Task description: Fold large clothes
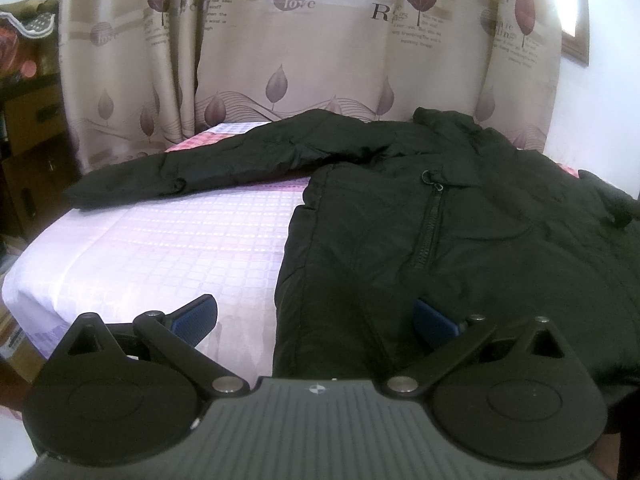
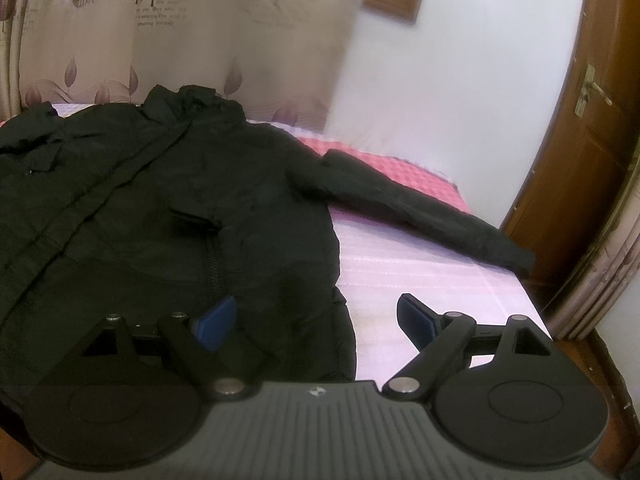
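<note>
On a bed point(image 1: 160, 248) w/ pink-lilac checked cover lies a black jacket point(image 1: 460, 216), front up, both sleeves spread out to the sides, collar toward a beige leaf-print curtain point(image 1: 320, 60). Left gripper point(image 1: 316, 322) has fingers wide apart, holding nothing, straddling jacket's lower hem edge. Right gripper point(image 2: 316, 320) likewise spread, empty, at the other hem corner. White wall point(image 2: 440, 80) & brown wooden door point(image 2: 580, 160) sit on the right side; cardboard boxes point(image 1: 28, 128) on the left.
</note>
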